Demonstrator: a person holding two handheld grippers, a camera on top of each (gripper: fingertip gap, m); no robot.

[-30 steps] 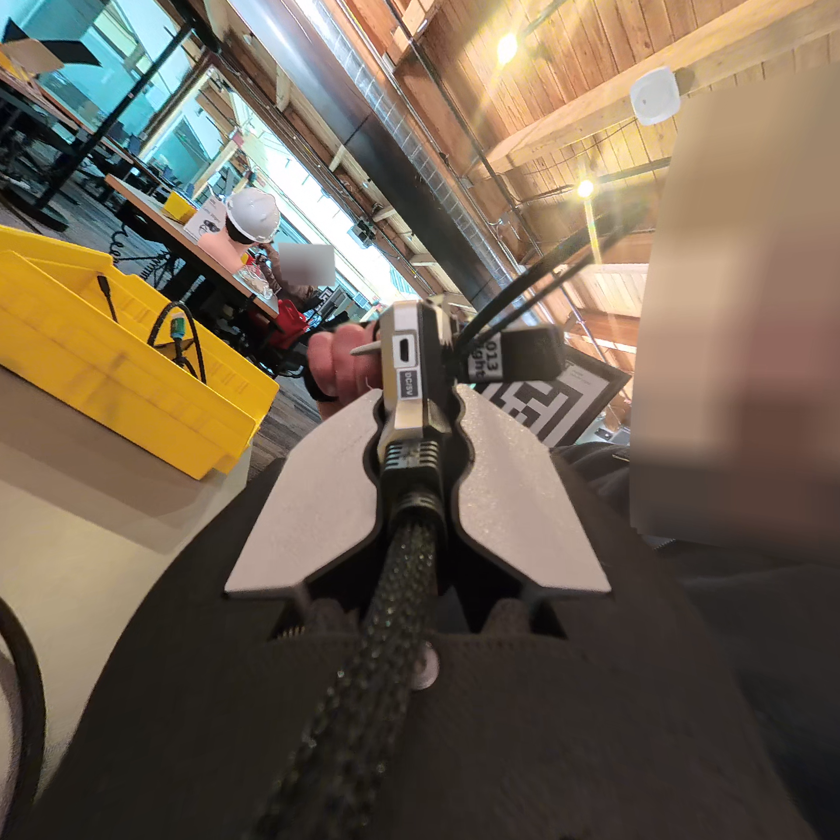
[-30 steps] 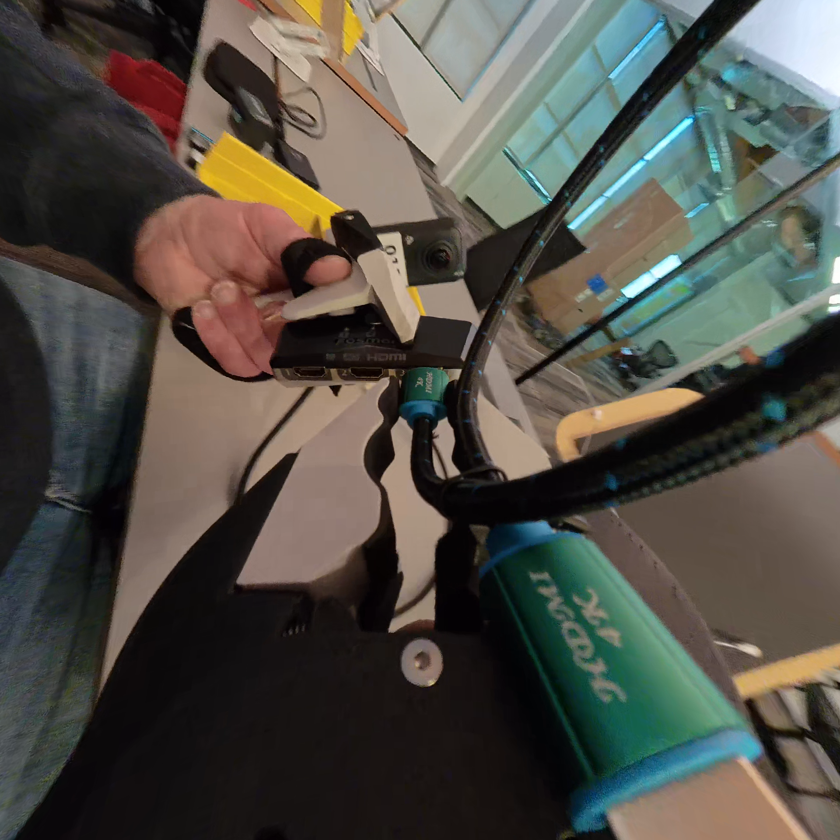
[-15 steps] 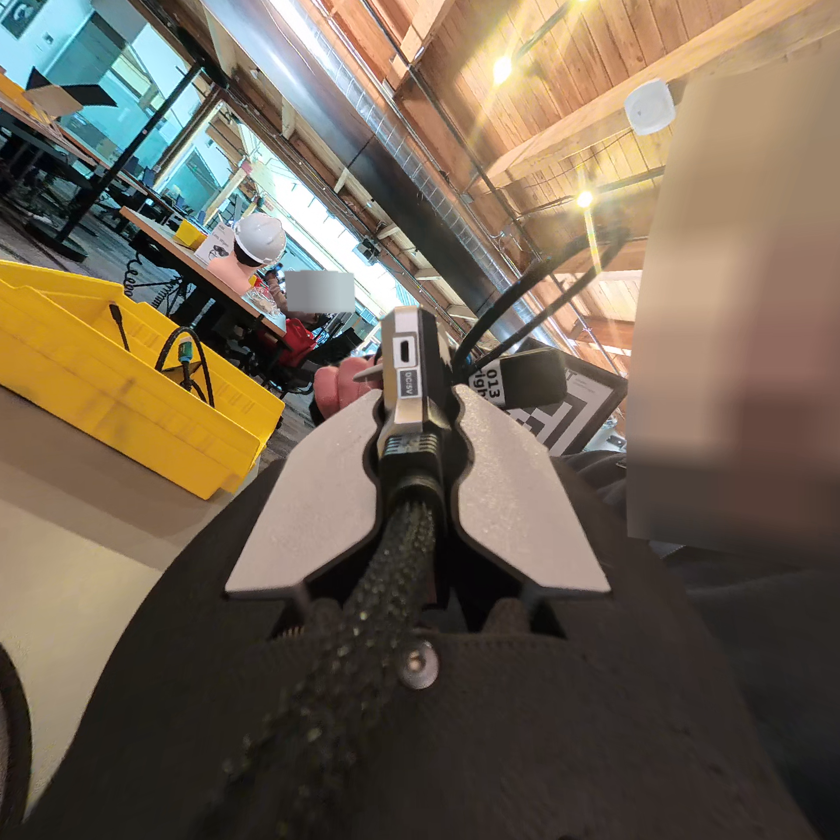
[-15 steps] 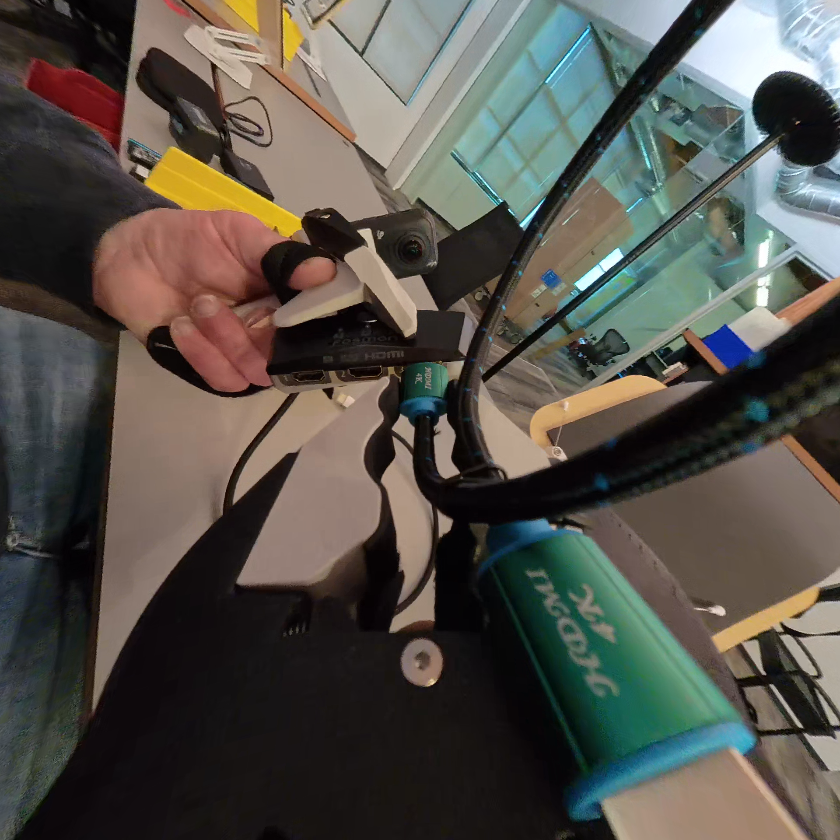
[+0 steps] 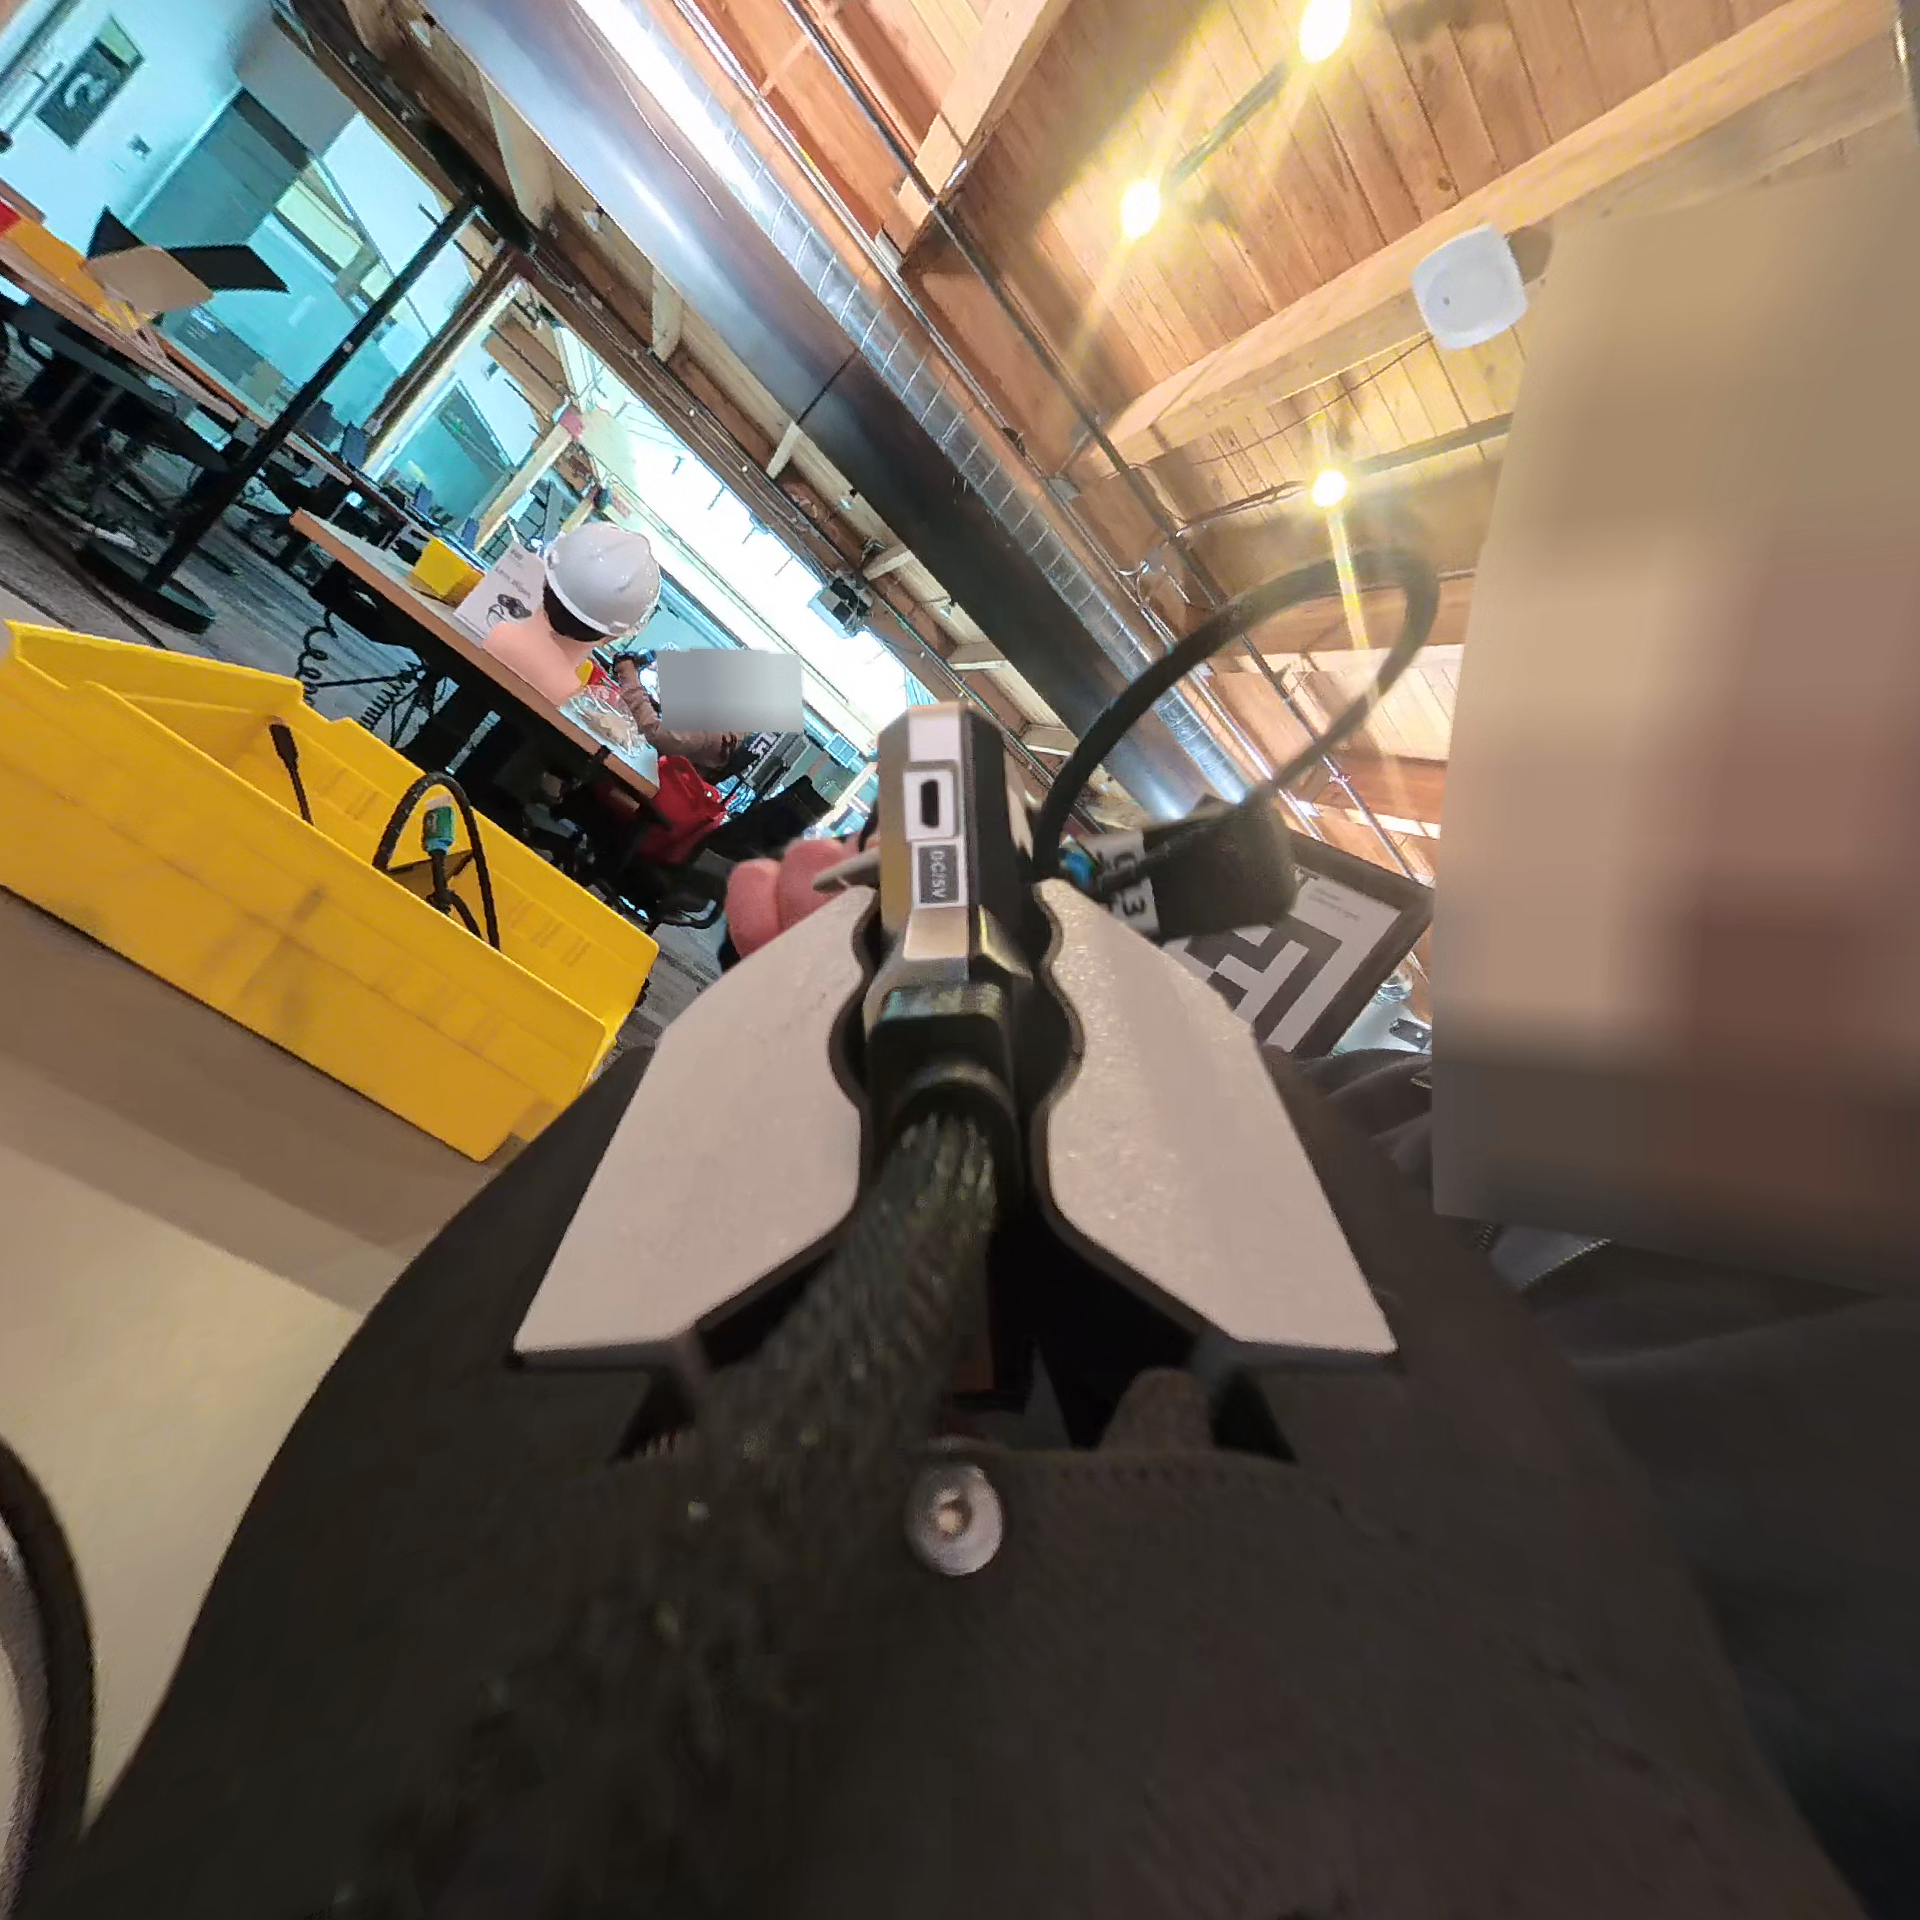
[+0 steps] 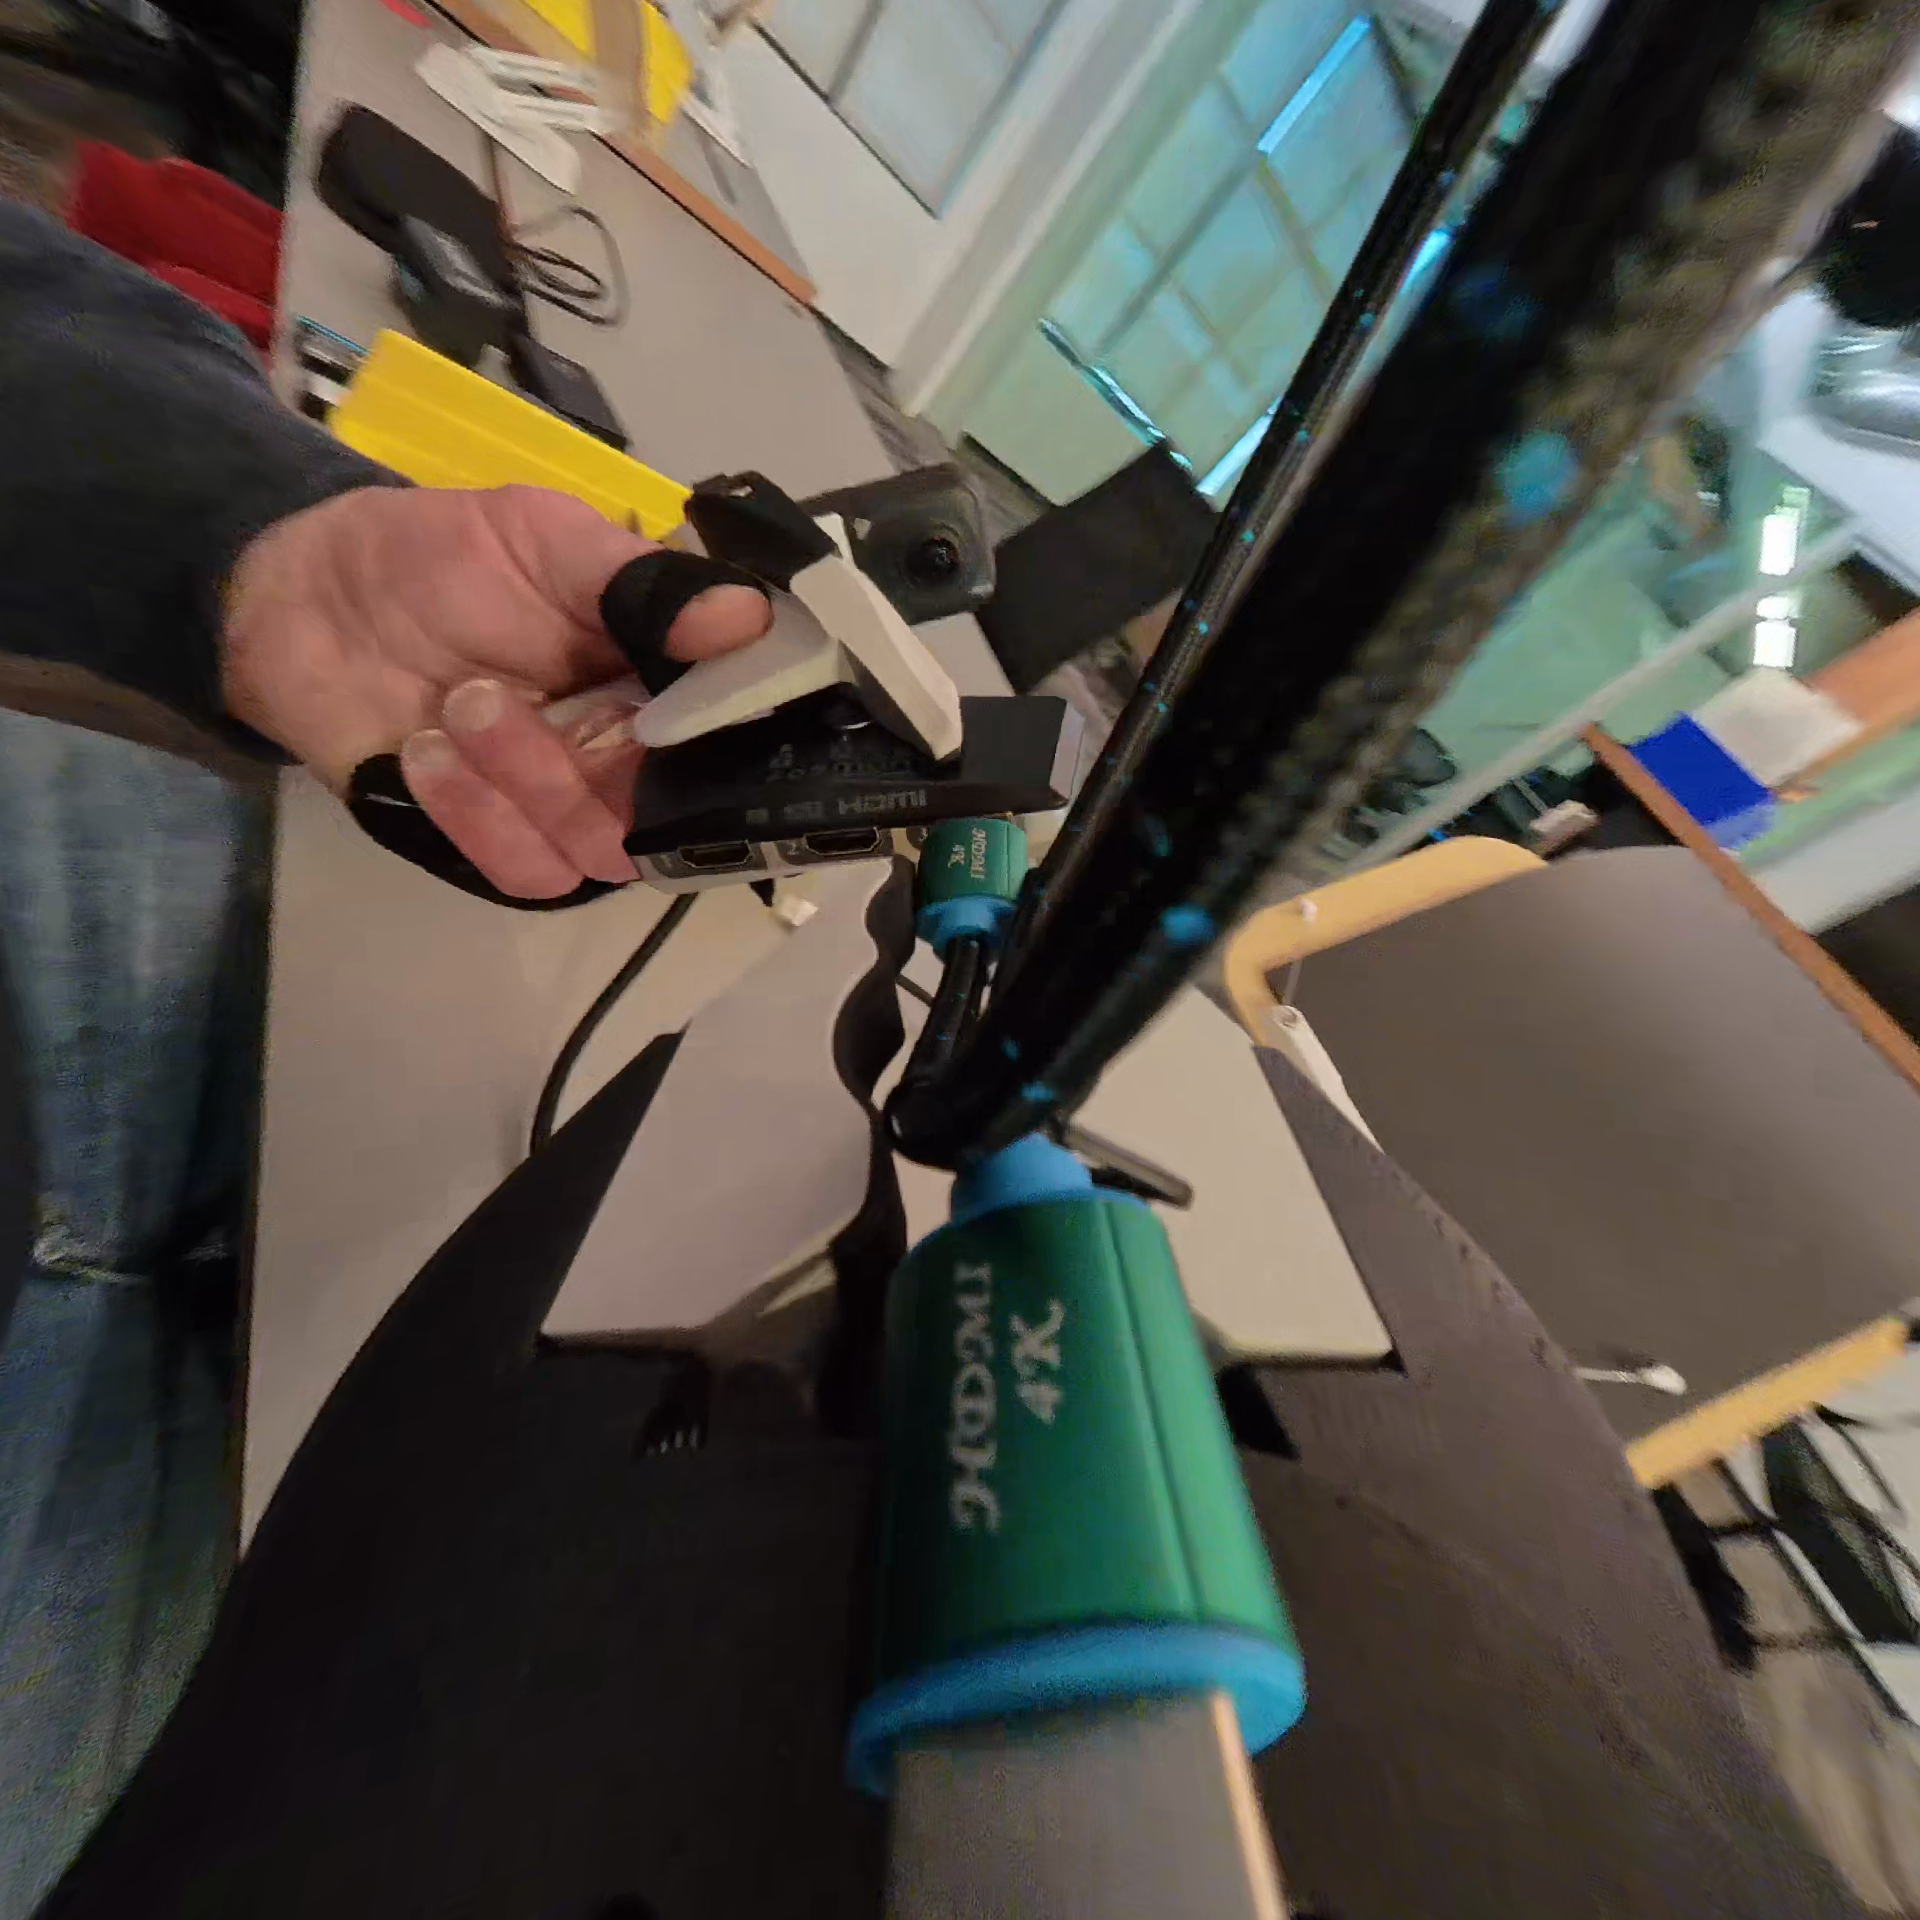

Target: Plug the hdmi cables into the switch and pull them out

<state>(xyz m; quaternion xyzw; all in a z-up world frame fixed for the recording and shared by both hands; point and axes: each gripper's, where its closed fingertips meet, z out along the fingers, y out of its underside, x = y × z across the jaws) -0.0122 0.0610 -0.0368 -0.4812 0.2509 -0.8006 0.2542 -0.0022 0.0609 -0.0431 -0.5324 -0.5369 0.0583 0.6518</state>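
Observation:
The HDMI switch (image 5: 940, 862), a black and silver box, is clamped between the grey fingers of my left gripper (image 5: 951, 920), which is shut. A black braided cable (image 5: 894, 1226) is plugged into its near end. In the right wrist view the switch (image 6: 862, 779) is held in the air by the left gripper's white fingers (image 6: 883, 665) and a hand (image 6: 416, 644). My right gripper (image 6: 951, 935) is shut on a green HDMI plug (image 6: 971, 857) seated in the switch's rightmost port. Two ports beside it are empty. The cable's other green plug (image 6: 1049, 1455) hangs close to the camera.
A yellow bin (image 5: 312, 935) holding cables stands on the beige table (image 5: 156, 1299) to the left. It also shows in the right wrist view (image 6: 488, 436). A wood-framed chair (image 6: 1351, 894) stands to the right. A thick black cable (image 6: 1351, 520) crosses that view. Both grippers' tips are close together, under 4 cm apart.
Both grippers keep their hold and the green plug stays in the switch. The black cable has bent into a loop in the left view. The loose green plug has swung towards the middle.

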